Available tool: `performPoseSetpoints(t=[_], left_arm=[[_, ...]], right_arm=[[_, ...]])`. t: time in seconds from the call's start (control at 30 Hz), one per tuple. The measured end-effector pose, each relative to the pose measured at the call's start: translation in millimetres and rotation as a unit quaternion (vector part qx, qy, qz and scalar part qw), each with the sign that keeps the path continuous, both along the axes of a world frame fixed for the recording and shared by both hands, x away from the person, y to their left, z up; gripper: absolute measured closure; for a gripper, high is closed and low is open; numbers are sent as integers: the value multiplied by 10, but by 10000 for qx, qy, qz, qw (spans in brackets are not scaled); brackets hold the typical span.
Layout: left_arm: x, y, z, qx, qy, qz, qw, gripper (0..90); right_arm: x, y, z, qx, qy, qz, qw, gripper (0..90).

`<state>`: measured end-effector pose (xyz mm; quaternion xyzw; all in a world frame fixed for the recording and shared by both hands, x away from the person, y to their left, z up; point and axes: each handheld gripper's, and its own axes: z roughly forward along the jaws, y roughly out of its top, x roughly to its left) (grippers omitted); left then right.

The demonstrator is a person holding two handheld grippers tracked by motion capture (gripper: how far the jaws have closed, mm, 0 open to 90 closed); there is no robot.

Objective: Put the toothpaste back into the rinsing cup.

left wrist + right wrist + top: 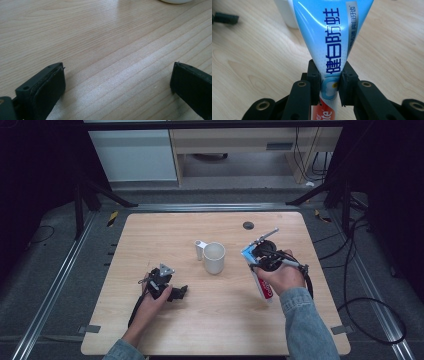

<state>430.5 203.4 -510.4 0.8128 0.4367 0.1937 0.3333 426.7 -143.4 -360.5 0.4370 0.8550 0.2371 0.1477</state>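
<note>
From the high view, the glossy white ceramic mug [214,257] stands near the middle of the pale wood-grain table [220,320]. Your left gripper [176,293] rests low on the wood, down-left of the mug; your right gripper [256,260] sits just right of it, carrying a soft blue, white and red toothpaste tube [265,287].

In the left gripper view, your matte black jaws stand wide apart over bare streaked wood, with the mug's rounded base [175,1] at the top edge.

In the right gripper view, your jaws pinch the tube [329,37] at its narrow waist; the mug [285,13] is behind it.
</note>
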Motion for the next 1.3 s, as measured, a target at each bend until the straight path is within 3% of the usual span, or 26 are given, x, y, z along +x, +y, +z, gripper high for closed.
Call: performPoseSetpoints(t=[0.23, 0.8, 1.0, 1.1, 1.3], left_arm=[[2, 2, 1, 9, -5, -17, 10000, 0], [1, 1, 0, -7, 7, -17, 10000, 0], [2, 1, 0, -7, 7, -23, 10000, 0], [2, 2, 1, 2, 8, -24, 10000, 0], [2, 2, 0, -1, 10, -28, 10000, 0]], right_arm=[[20, -4, 26, 280, -251, -4, 9993, 738], [65, 38, 27, 607, -713, -13, 9956, 739], [49, 48, 37, 758, -913, -59, 9929, 740], [36, 47, 31, 910, -1081, -45, 9900, 740], [24, 48, 32, 1042, -1197, -92, 9873, 739]])
